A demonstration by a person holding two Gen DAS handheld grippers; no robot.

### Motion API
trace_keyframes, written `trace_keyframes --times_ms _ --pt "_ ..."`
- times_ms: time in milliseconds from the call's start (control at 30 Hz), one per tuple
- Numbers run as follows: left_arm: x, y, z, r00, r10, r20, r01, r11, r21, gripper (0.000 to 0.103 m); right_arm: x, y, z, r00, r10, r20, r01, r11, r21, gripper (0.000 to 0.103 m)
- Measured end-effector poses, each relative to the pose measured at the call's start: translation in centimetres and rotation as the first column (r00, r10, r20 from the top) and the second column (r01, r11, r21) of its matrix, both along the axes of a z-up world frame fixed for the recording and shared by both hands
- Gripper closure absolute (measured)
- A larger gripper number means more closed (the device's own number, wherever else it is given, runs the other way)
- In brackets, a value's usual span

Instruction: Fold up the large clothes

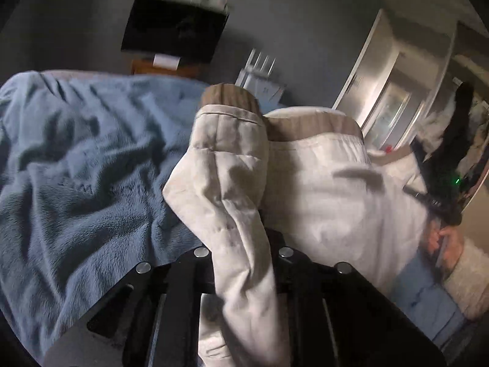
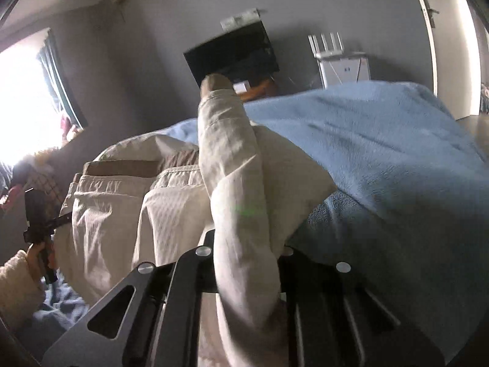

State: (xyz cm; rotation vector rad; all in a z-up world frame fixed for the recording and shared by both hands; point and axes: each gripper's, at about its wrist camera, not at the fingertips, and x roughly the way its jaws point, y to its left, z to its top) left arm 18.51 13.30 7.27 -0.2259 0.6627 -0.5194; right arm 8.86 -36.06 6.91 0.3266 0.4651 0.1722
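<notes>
Jacket (image 1: 321, 189), one, cream and quilted with brown ribbed cuffs and hem band, lies across bed (image 1: 76, 168) on blue fleece blanket (image 1: 91, 183), one. Body of jacket is spread out, not yet folded; hem band faces far wall.

Left hand-held gripper (image 1: 241, 263): closed on a sleeve (image 1: 226, 165), quilted cloth bunched between its fingers and running up to a brown cuff. Sleeve is lifted and stands above jacket body, along its left side as this view shows it.

Right hand-held gripper (image 2: 244, 260): likewise clamped on a sleeve (image 2: 229, 153), cloth pinched between fingers, cuff raised toward far wall, blanket to its right.

Count: two sleeves, one in each gripper; two grippers, each seen small in the other's view, with a hand around the handle.

Progress, as a judgement: early. Sleeves are gathered and raised, probably to be laid inward over the body. No fold lies flat yet. Left to do: cross both sleeves onto the body, then fold the body itself, likely bottom to top.

Background: one dark screen (image 2: 232, 55) on far wall, one white router (image 2: 324, 46) with four antennas, one bright window (image 2: 27, 98) at left in right view.
</notes>
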Motion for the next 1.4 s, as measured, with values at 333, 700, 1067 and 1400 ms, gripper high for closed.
trace_keyframes --times_ms 333,700,1067,1400 --pt "-7.6 -1.4 7.0 0.993 -0.087 0.085 0.095 0.991 -0.094 0.091 -8.8 -1.1 5.0 0.998 0.033 0.050 -0.037 0.996 0.084 0.094" --pt "0.7 -2.5 -7.5 0.964 0.046 -0.261 -0.046 0.999 0.005 0.088 0.1 -6.6 -8.9 0.953 -0.071 -0.295 0.163 0.940 0.301 0.087" --pt "2.7 -2.1 -9.4 0.958 0.079 -0.275 -0.063 0.996 0.069 0.062 3.8 -7.4 -12.3 0.918 -0.158 -0.363 0.269 0.922 0.277 0.071" --pt "-4.8 -5.9 -0.9 0.986 0.144 -0.090 -0.117 0.961 0.251 0.040 -1.8 1.1 -3.8 0.911 -0.363 -0.194 0.330 0.926 -0.183 0.014"
